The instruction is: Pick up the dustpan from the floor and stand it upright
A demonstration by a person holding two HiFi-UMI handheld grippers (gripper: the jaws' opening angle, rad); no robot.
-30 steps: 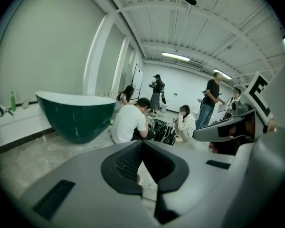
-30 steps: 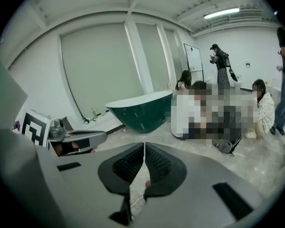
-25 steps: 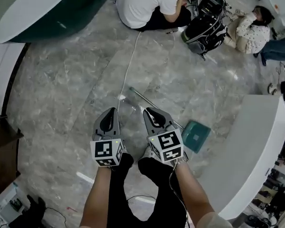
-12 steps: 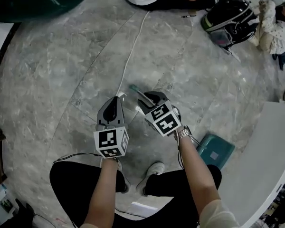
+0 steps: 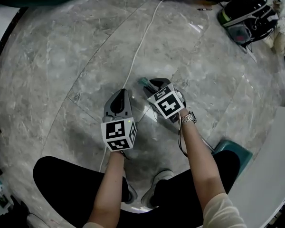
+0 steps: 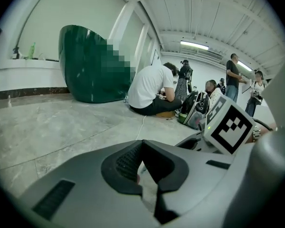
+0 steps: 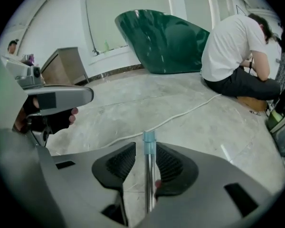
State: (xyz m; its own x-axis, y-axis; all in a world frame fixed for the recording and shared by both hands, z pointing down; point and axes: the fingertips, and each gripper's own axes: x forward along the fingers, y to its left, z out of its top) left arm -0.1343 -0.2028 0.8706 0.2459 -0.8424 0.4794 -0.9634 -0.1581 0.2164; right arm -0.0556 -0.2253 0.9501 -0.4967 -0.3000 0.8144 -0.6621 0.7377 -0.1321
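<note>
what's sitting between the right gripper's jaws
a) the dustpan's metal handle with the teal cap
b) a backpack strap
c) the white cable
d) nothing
A: the right gripper view shows the dustpan handle upright between the parted jaws of the right gripper, while the white cable lies on the floor beyond them.

The left forearm (image 5: 111,184) and right forearm (image 5: 199,158), both bare, reach forward and down side by side from a crouch. The left gripper (image 5: 121,96) slants gently downward, its jaws closed tip to tip. Just beside it, the right gripper (image 5: 151,84) tips more steeply down, its jaws spread wide with the thin dustpan handle (image 7: 149,175) unclamped between them.
</note>
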